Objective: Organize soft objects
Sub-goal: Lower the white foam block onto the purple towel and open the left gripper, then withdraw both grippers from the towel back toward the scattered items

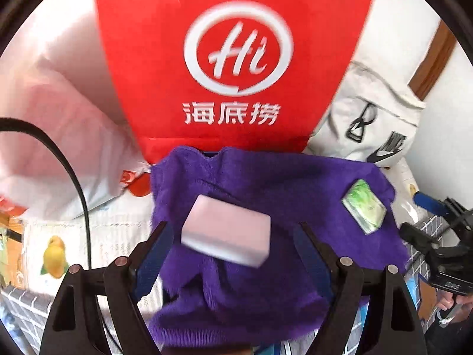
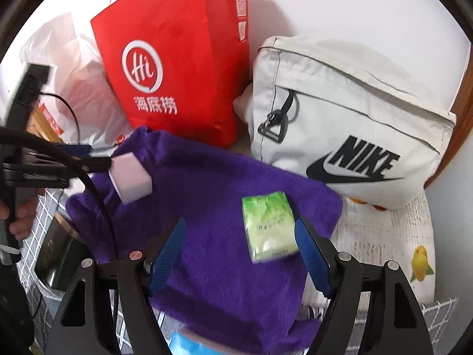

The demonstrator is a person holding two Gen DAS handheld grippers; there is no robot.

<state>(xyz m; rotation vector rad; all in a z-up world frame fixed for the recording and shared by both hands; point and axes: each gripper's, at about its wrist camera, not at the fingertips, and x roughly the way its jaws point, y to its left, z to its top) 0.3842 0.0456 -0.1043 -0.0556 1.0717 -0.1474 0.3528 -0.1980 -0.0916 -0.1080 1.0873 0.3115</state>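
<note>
Hovering with jaws apart and empty, the left gripper (image 1: 230, 236) and right gripper (image 2: 241, 236) flank a pale sponge (image 1: 226, 233) and green tissue pack (image 2: 267, 226) lying on the purple towel (image 2: 212, 207), whose far edge meets the red bag (image 2: 177, 59) and white bag (image 2: 348, 112).

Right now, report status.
Left gripper open, right gripper open. White sponge, green tissue pack on purple towel. Nothing blocking.

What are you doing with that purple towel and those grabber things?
A person holds two grippers above a purple towel. A pale sponge block and a green tissue pack lie on it. The left gripper hangs over the block, the right gripper beside the pack; both jaws are open, holding nothing.
</note>
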